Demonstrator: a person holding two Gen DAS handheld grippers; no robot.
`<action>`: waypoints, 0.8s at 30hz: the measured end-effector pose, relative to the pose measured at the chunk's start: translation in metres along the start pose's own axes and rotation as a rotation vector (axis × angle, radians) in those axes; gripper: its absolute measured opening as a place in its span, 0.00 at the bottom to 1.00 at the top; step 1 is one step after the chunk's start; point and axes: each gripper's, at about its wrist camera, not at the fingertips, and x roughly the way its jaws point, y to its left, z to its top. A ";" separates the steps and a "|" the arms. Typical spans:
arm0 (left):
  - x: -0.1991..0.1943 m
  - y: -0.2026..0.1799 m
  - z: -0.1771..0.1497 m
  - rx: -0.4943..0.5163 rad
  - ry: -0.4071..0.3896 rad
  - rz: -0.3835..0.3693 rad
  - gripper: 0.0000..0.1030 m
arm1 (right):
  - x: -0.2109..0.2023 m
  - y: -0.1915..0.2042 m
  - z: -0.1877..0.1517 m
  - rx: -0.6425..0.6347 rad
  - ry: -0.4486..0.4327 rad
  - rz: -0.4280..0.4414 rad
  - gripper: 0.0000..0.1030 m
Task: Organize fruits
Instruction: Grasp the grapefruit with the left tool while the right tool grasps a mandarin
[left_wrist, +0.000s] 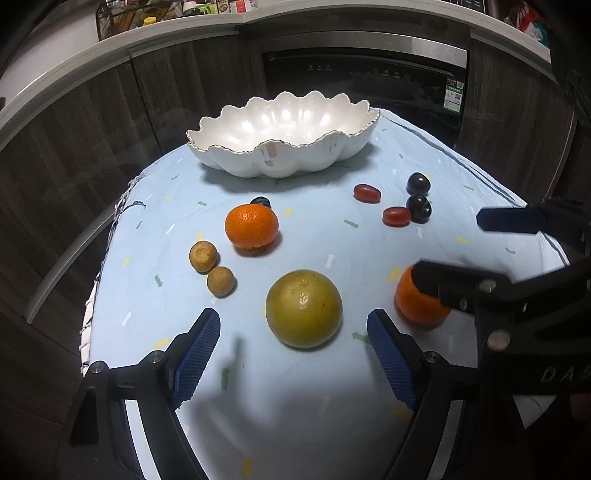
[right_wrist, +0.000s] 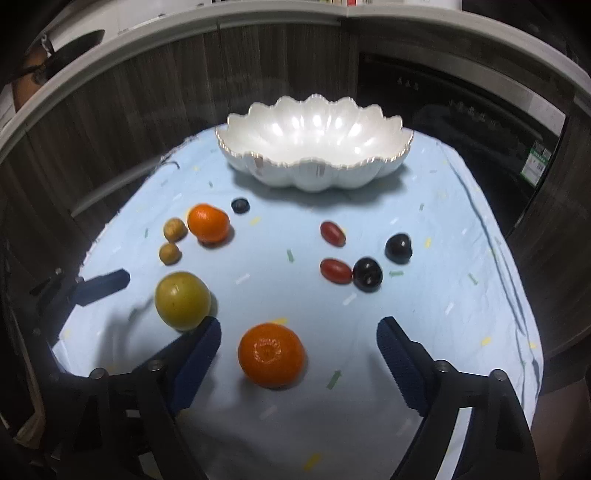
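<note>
A glossy white bowl (left_wrist: 282, 138) with a scalloped, gilt-edged rim sat empty at the far side of the worktop (left_wrist: 314, 413), which was covered by a pale blue cloth flecked with small coloured dashes. On the cloth lay smooth, round fruit: a yellow-green citrus (left_wrist: 303, 308) nearest, a dimpled orange (left_wrist: 251, 225) to its far left, two small rough tan fruits (left_wrist: 212, 268) beside that, and on the right two oval red ones (left_wrist: 380, 205) and two shiny dark ones (left_wrist: 418, 195). A single dark berry (right_wrist: 240, 205) showed whole in the right wrist view; the left wrist view caught only its top behind the orange.

The left gripper (left_wrist: 293, 349) had its ribbed blue jaws wide apart, the yellow-green citrus between them but not touched. The right gripper (right_wrist: 299, 349) stood likewise wide, a second orange (right_wrist: 271, 354) lying free between its jaws. In the left wrist view that orange was half hidden by the right gripper's black finger.

Dark wood-grain cabinets (right_wrist: 147, 110), a black appliance door (left_wrist: 365, 85) and a pale counter edge curved behind.
</note>
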 end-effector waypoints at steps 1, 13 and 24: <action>0.002 0.001 0.001 -0.001 -0.002 -0.002 0.80 | 0.002 0.000 0.000 0.001 0.008 0.003 0.83; 0.014 0.001 0.002 -0.005 0.010 -0.039 0.72 | 0.025 0.004 -0.002 0.028 0.090 0.052 0.75; 0.021 -0.001 0.001 -0.013 0.026 -0.064 0.56 | 0.042 -0.002 -0.007 0.104 0.171 0.123 0.55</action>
